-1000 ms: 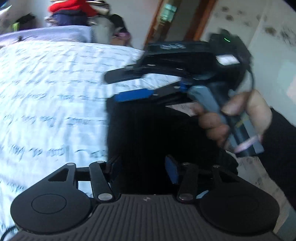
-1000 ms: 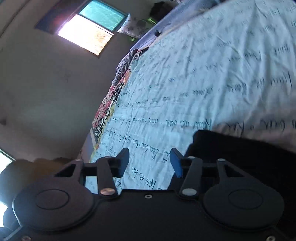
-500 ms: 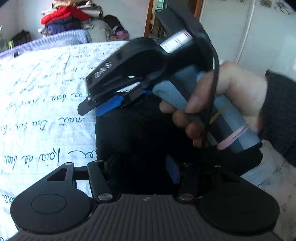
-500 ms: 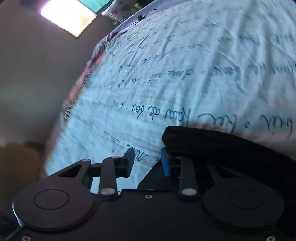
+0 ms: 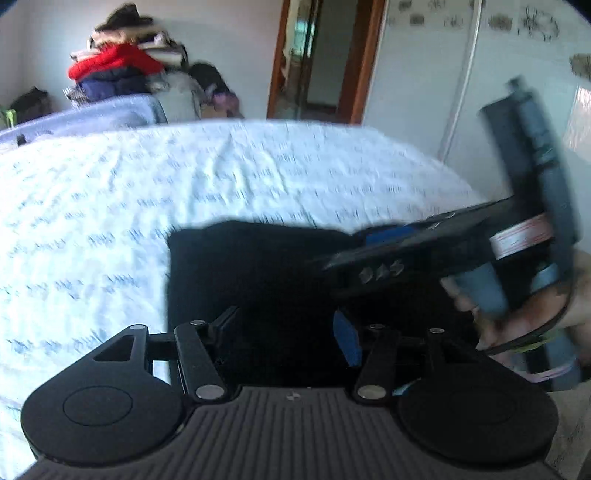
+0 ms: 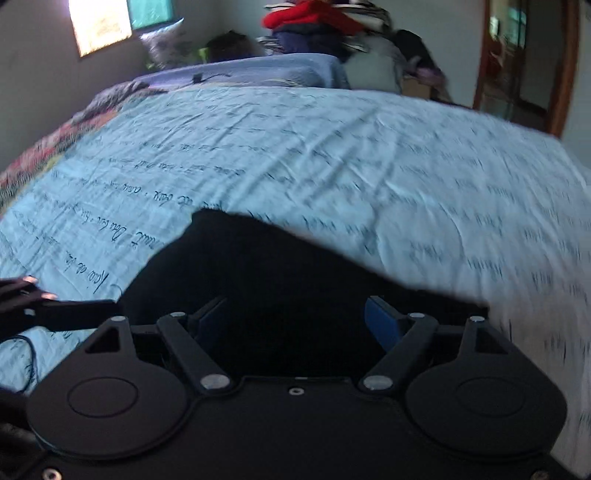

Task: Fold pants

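Observation:
The black pants [image 5: 258, 280] lie folded in a compact dark block on the white bed sheet [image 5: 110, 206] printed with script. They also show in the right wrist view [image 6: 266, 280]. My left gripper [image 5: 288, 332] is open, low over the near edge of the pants, nothing between its pads. My right gripper [image 6: 299, 321] is open wide just above the pants, empty. The right gripper also shows in the left wrist view [image 5: 388, 251], held by a hand over the right side of the pants.
A pile of clothes with a red garment [image 5: 118, 66] stands beyond the bed's far edge. A wooden door frame [image 5: 354, 62] is at the back right. A lit window [image 6: 99, 22] is at the back left. A lilac pillow [image 6: 243, 74] lies at the bed's head.
My right gripper has opened wide and swung level to face across the bed. In the left view it dropped from upright to lying over the pants' right side. Left gripper stays open.

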A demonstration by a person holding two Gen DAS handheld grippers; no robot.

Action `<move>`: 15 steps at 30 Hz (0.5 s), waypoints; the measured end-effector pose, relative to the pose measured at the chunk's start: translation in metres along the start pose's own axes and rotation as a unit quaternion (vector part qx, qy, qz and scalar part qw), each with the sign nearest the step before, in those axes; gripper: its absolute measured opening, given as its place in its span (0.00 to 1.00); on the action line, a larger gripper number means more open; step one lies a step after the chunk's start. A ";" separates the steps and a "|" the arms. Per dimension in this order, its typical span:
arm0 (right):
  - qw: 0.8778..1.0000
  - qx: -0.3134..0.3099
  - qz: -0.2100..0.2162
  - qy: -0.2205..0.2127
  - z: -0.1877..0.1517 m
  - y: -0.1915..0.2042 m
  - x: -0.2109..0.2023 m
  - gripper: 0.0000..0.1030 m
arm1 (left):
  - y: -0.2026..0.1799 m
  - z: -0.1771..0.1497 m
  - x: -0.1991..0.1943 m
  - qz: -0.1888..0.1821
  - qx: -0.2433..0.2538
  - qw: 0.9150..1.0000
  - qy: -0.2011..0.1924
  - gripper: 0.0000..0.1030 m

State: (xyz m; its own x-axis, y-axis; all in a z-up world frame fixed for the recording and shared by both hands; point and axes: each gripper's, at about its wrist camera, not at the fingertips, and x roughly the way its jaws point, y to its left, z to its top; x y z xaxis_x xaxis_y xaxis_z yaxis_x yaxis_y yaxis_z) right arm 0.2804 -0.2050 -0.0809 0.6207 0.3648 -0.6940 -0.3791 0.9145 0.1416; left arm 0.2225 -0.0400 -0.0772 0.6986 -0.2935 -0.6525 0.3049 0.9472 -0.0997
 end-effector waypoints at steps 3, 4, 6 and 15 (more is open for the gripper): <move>1.000 0.013 -0.003 -0.002 -0.008 -0.001 0.001 0.79 | 0.002 -0.010 0.019 -0.006 -0.018 0.999 0.038 0.59; 1.000 0.012 -0.004 0.002 -0.010 0.002 0.008 0.80 | 0.004 -0.013 0.020 -0.005 -0.017 0.999 0.029 0.60; 1.000 -0.006 -0.012 0.005 -0.015 0.009 0.017 0.91 | 0.004 -0.012 0.022 -0.003 -0.016 0.999 0.029 0.62; 0.995 0.040 -0.028 -0.082 -0.020 0.004 -0.022 0.99 | -0.008 -0.011 0.021 0.019 0.002 0.999 0.034 0.65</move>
State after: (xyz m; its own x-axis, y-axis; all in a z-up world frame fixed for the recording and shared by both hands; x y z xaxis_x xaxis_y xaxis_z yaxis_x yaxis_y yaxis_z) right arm 0.2515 -0.2132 -0.0797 0.7453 0.3313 -0.5786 -0.2899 0.9425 0.1662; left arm 0.2276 -0.0521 -0.0980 0.6642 -0.2470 -0.7056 0.2814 0.9570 -0.0701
